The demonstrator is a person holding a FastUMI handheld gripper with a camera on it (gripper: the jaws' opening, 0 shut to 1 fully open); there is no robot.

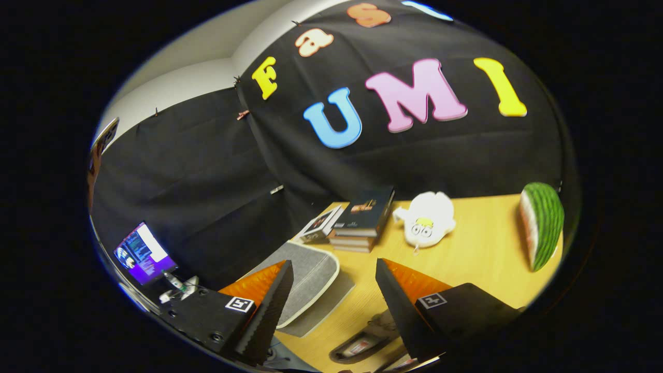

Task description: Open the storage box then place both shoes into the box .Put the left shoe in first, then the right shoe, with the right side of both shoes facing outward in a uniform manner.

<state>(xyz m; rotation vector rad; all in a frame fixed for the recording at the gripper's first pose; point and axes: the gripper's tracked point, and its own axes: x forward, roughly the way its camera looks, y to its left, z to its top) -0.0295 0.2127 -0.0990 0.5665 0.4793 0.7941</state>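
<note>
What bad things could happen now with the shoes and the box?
1. The gripper is open and holds nothing. The grey storage box lies just ahead of the fingers, near the table edge, so a push might slide it off.
2. A shoe lies low between the fingers; they might bump it and turn it the wrong way.
3. The book stack and white plush toy beyond could get knocked.

One plush toy, one watermelon slice

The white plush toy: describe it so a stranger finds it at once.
On the yellow wooden table, beyond the open gripper, find the stack of books near the black cloth wall. The white plush toy lies just beside it, before the watermelon slice: soft, white, with cartoon eyes.
</note>
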